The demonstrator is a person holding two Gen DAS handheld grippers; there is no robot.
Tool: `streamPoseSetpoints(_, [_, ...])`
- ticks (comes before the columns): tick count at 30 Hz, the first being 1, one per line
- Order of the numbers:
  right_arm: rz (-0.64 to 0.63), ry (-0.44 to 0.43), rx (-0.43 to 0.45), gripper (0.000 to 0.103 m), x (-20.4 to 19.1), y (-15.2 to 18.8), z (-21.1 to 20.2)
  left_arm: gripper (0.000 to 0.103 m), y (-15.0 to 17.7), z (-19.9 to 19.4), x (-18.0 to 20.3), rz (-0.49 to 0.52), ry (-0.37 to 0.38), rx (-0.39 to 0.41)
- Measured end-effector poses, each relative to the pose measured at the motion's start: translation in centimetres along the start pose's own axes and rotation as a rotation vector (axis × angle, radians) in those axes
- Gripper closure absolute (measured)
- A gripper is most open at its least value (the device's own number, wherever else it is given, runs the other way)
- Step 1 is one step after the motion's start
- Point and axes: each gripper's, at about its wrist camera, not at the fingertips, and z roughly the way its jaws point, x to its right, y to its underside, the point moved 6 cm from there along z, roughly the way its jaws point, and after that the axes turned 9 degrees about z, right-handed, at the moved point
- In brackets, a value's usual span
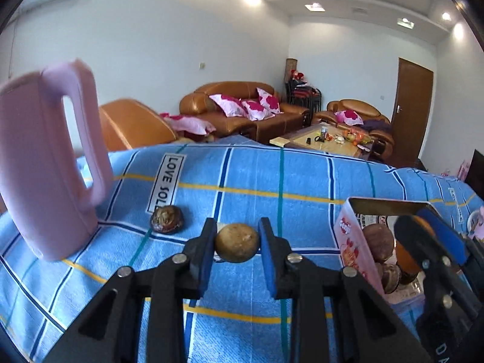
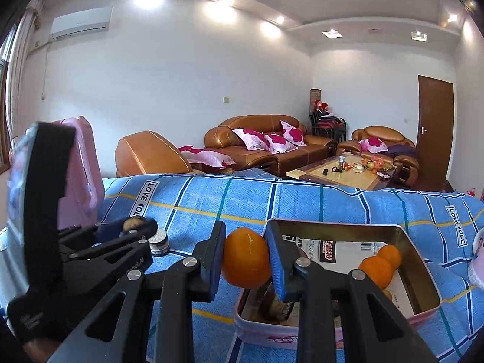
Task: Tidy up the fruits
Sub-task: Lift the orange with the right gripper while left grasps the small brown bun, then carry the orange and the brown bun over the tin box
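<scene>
My left gripper is shut on a tan round fruit, just above the blue plaid cloth. A dark brown wrinkled fruit lies on the cloth to its left. My right gripper is shut on an orange and holds it at the left rim of the pink tin box. Two oranges and some dark fruits lie inside the box. The left gripper shows at the left of the right wrist view.
A pink jug stands at the left on the cloth. A small round tin sits near the left gripper. A white and pink object is at the right edge. Brown sofas and a coffee table stand behind.
</scene>
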Motion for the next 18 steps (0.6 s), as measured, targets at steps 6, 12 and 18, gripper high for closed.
streamPoseSetpoints(6, [-0.001,0.021,0.010,0.073,-0.1,0.1,-0.4,0.073,-0.9,-0.5,0.7,0.029,-0.029,0.034])
streamPoseSetpoints(12, [-0.013,0.033,0.016,0.073,-0.5,0.2,-0.6,0.073,-0.2,-1.8,0.6,0.008,-0.045,0.042])
streamPoseSetpoints(18, [-0.025,0.046,0.004,0.073,-0.2,0.5,-1.5,0.073,0.4,-2.5,0.9,0.007,-0.041,0.037])
